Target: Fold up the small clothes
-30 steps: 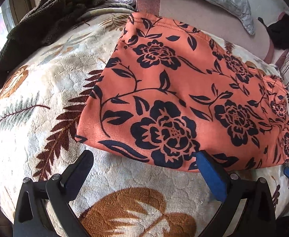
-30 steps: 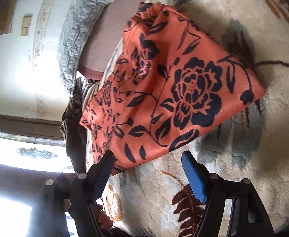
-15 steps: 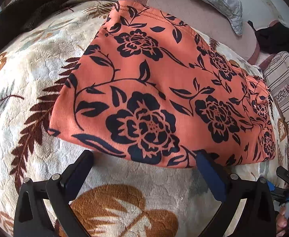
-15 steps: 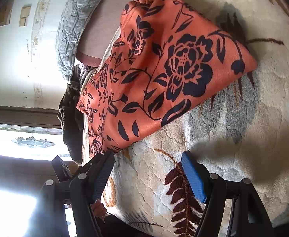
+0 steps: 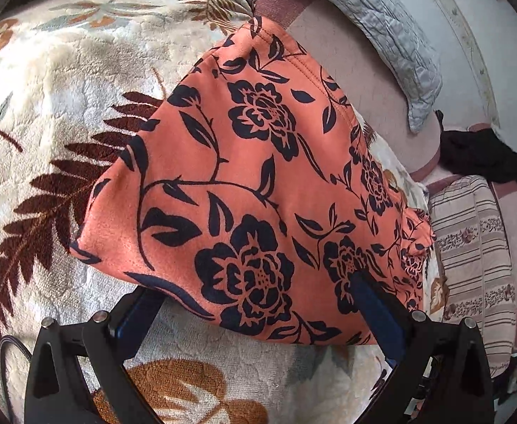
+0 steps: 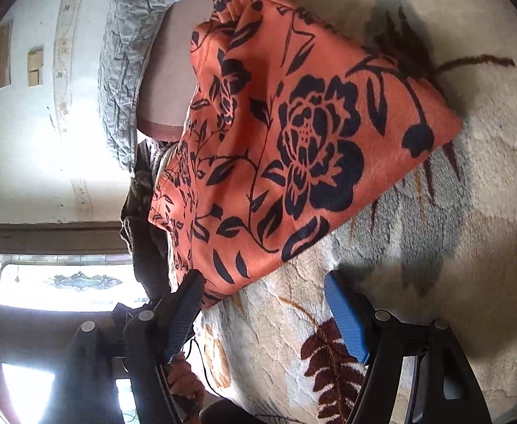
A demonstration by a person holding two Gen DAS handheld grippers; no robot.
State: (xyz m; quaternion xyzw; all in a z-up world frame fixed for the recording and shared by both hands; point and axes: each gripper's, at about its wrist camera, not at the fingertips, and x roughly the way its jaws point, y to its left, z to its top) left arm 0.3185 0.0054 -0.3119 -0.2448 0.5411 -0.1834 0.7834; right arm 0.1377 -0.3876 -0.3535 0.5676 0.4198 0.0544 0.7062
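Orange flowered cloth (image 5: pixel 258 190) lies on the blanket (image 5: pixel 64 70), its near hem between the spread left gripper (image 5: pixel 254 304); right gripper (image 6: pixel 262 293) gapes beside it. Pinch both layers squarely.

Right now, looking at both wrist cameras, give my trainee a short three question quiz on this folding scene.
1. True or false: the left tool is clamped shut on the orange cloth.
2. What does the cloth lie on: A, a bare wooden table; B, a leaf-print blanket; C, a tiled floor?
3. Fill in: the right tool sits at the cloth's near ____.

Key: 1 false, its fingers are spread, one over the cloth; 2 B; 3 edge.
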